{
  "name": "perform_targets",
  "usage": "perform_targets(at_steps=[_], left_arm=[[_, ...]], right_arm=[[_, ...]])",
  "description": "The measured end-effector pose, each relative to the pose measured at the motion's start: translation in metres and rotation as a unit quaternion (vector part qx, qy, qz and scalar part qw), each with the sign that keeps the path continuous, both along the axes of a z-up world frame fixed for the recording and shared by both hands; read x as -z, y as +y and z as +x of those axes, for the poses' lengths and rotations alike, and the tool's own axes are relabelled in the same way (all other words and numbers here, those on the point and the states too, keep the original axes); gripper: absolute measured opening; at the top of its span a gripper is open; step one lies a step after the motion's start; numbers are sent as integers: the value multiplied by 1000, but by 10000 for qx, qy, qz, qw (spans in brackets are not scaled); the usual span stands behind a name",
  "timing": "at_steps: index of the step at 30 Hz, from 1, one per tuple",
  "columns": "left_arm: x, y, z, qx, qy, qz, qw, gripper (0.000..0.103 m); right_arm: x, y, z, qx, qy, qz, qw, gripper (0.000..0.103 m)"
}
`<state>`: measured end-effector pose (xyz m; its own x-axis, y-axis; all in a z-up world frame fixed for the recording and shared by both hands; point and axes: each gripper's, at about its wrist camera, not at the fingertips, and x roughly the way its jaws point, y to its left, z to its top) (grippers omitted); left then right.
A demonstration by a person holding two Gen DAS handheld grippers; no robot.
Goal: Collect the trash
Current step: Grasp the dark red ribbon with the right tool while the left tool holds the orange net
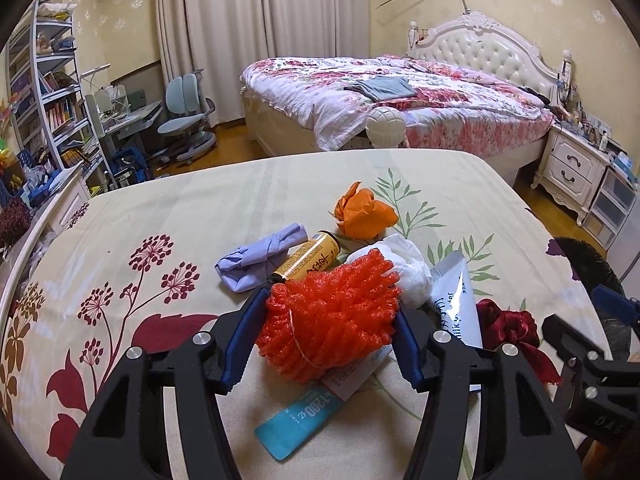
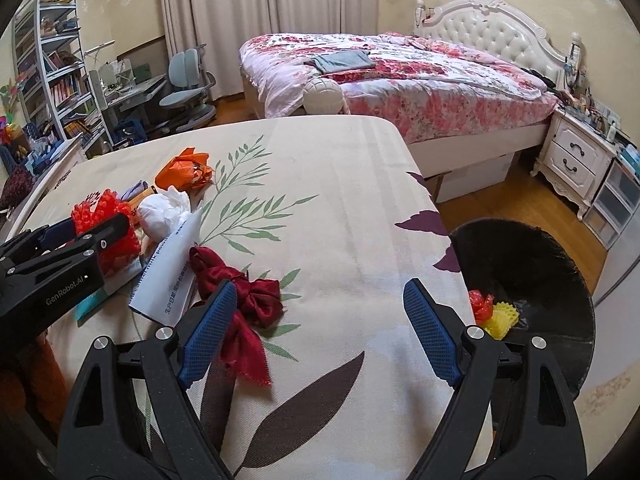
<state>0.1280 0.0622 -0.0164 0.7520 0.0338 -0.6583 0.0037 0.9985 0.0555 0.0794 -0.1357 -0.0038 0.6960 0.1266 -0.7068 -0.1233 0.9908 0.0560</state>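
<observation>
A pile of trash lies on the floral-cloth table (image 2: 340,184). My left gripper (image 1: 330,304) is shut on a red foam net (image 1: 332,316), its blue pads pressing both sides. Beyond it lie a yellow bottle (image 1: 312,258), a purple wad (image 1: 260,258), an orange bag (image 1: 364,216), a white tissue (image 1: 412,268) and a white tube pack (image 1: 460,304). A teal sachet (image 1: 292,420) lies under the net. My right gripper (image 2: 320,286) stands open above the cloth, with a dark red ribbon cloth (image 2: 248,308) beside its left finger.
A bin lined with a black bag (image 2: 532,264) stands off the table's right edge, holding red and yellow scraps (image 2: 496,314). Behind are a bed (image 2: 400,76), a nightstand (image 2: 576,156), a desk chair (image 2: 184,80) and bookshelves (image 2: 52,72).
</observation>
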Motion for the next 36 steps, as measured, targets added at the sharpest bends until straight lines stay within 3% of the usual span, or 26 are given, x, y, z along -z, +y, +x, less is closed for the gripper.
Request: perform_targets(at_steps=[15,26,36], left_arm=[[-11,37,-27,-377,-62,-86,9992,59],[-3,57,-37,-597,5,-99,9982,59],[-4,54,-44,-550,-20,-118,9984,59]], right_arm=[[11,41,10,-427,243,-308,9983,74],[15,51,8,-576,395,-387,9968,44],[13,42,-2,-445,374,-308,9978,38]])
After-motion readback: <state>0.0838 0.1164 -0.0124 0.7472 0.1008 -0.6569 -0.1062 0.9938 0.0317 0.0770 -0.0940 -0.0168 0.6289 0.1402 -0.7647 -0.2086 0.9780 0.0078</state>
